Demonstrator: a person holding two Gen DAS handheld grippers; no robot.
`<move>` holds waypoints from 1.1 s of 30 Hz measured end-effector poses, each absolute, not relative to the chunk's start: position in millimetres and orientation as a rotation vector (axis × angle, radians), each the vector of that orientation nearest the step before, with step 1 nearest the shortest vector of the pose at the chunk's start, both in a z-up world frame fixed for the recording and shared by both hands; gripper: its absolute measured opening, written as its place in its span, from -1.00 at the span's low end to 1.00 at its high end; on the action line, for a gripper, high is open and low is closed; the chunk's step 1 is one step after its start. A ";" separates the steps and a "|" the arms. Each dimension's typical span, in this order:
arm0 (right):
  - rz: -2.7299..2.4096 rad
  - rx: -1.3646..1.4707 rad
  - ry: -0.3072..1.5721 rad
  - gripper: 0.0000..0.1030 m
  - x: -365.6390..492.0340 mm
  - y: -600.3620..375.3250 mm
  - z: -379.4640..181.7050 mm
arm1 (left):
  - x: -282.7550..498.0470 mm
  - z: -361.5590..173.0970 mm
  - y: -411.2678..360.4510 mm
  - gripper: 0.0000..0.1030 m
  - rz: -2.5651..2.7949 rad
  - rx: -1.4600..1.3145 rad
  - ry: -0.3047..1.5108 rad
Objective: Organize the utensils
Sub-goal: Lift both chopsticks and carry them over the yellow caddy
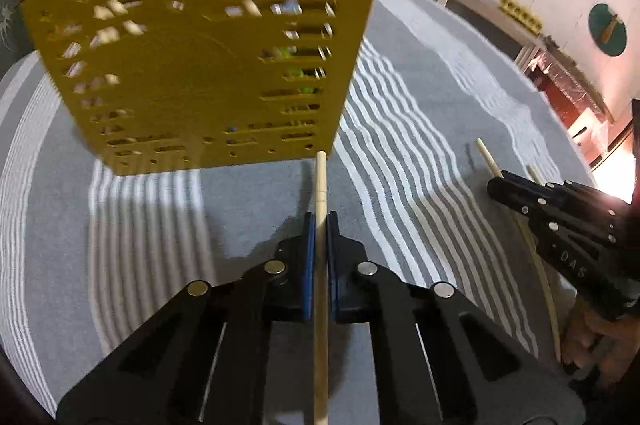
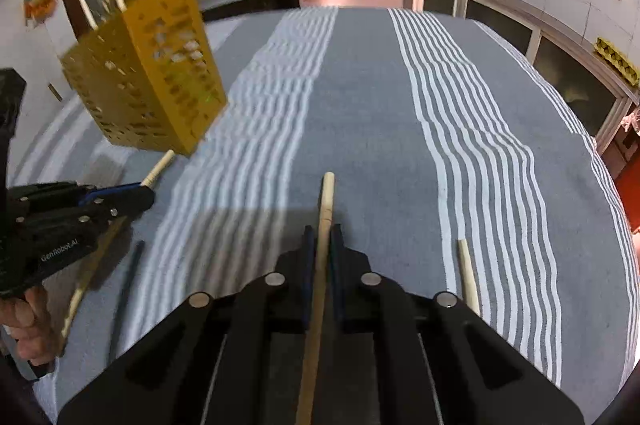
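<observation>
Yellow perforated holder (image 1: 200, 57) sits just ahead of the left gripper (image 1: 320, 225); both grippers, right gripper (image 2: 320, 237) too, clamp chopsticks pointing lengthwise forward along the fingers.

We look from two fisheye cameras, each close above its gripper, angled down onto a striped tablecloth (image 2: 360, 97). Both views share a yellow utensil holder (image 1: 200, 57) — filling the left view's upper left, smaller at the right view's left edge — and each shows the other gripper at its side.
</observation>
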State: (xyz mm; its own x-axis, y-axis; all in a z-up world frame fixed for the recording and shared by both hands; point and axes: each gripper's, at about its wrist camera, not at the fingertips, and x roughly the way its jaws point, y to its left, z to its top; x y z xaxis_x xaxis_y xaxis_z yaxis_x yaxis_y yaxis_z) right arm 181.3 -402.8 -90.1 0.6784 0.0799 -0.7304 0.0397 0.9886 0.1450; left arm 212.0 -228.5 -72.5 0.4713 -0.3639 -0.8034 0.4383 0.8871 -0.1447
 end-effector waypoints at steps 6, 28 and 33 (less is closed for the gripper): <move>0.055 0.194 0.686 -0.88 156.4 -396.0 -55.7 | 191.3 -37.1 -191.1 -0.92 -0.533 0.023 0.851; 0.130 0.184 0.387 -0.88 103.7 -365.8 25.3 | 133.9 55.6 -125.5 -0.91 -0.567 -0.044 0.539; 0.133 0.147 0.354 -0.88 100.1 -358.2 38.3 | 131.4 73.5 -116.6 -0.91 -0.557 -0.037 0.467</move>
State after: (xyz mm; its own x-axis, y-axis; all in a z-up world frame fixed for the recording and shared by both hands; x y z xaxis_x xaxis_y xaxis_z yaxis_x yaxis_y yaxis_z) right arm 100.1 -358.2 38.3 0.9293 0.1553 -0.3351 -0.1039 0.9806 0.1665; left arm 131.4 -116.6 73.5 0.7473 -0.5172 -0.4171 0.5008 0.8510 -0.1581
